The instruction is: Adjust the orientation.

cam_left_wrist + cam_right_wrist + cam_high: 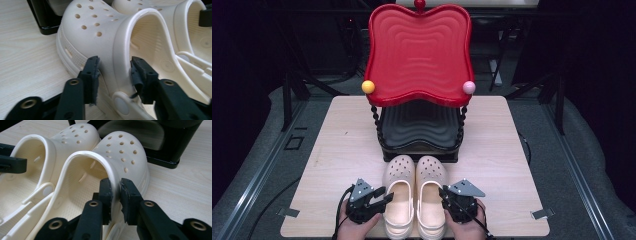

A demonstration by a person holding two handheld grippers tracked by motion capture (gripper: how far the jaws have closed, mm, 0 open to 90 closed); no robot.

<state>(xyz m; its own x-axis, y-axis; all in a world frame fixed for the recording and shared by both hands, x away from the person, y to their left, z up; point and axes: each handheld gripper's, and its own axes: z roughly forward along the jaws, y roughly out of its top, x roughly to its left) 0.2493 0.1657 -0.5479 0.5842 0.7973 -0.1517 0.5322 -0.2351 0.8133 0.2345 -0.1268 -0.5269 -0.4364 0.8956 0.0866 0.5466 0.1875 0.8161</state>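
Pair of cream perforated foam clogs [414,192] on the table [337,150], before a red-and-black two-tier rack [419,75]. Right gripper [115,192] clamped on one clog's wall; left gripper [113,72] straddling, not closed. Lifting and placing probably remain.

Not much room up the middle: the two-tier stand with the wavy red plastic top tray [419,50] and black lower tray [419,125] sits dead centre at the back of the pale wood-grain table [337,150], and the pair of cream perforated rubber clogs [414,195] has its toes right up against the stand's base, so nothing fits through there. The clogs also sit tight side by side with barely a gap. Bare tabletop runs wide open to the left and right of both, all the way to the edges.
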